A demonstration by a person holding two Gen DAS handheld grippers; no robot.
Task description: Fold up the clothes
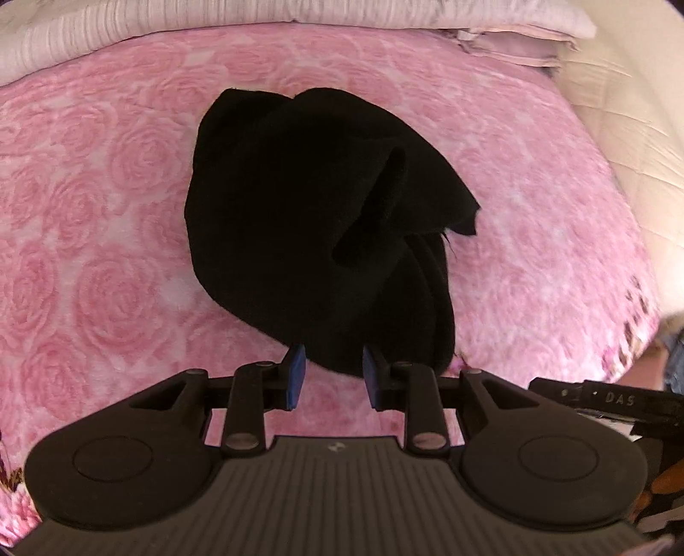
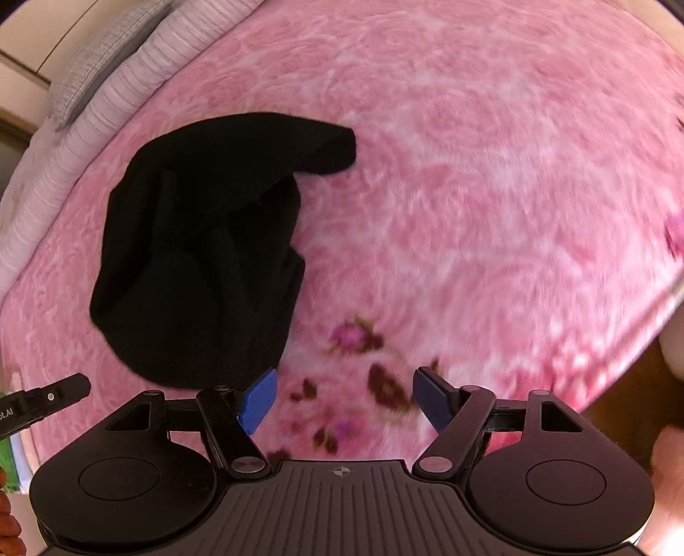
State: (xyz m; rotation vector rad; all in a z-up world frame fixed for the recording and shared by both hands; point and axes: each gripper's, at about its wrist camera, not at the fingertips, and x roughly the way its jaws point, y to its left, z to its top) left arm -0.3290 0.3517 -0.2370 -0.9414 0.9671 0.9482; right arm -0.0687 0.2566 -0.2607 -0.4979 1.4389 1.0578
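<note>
Black knitted garment point(image 1: 316, 205), soft and matte, lying bunched in a loose heap on pink plush blanket with embossed rose pattern point(image 1: 98, 179). Near end of heap narrow and layered in stacked folds; far part broader, with one flap point(image 1: 431, 188) thrown out to the right and a raised ridge across its middle. A few loose threads visible at right edge of flap.

Left gripper point(image 1: 333, 376), black with blue pads point(image 1: 296, 376): pointing steeply down at near edge of garment. Jaws partly apart, roughly mid-gap. Near tip of garment seen in the gap between the pads; pads standing clear of cloth on both sides, nothing clamped. Contact with cloth below pad tips cannot be told.

Right gripper point(image 2: 345, 400), same build: jaws spread wide, nothing between them but blanket. Left pad point(image 2: 258, 400) just beside near-right corner of garment point(image 2: 201, 256), not touching as far as visible. Darker brown-and-magenta flower print point(image 2: 363, 363) on blanket directly beyond this gap. Picture motion-blurred on right side.

Striped pale lilac bedding point(image 1: 107, 38) folded along far edge of blanket; grey checked pillow point(image 2: 98, 55) at far left in right wrist view. Tip of left gripper point(image 2: 47, 397) showing at left margin there.
</note>
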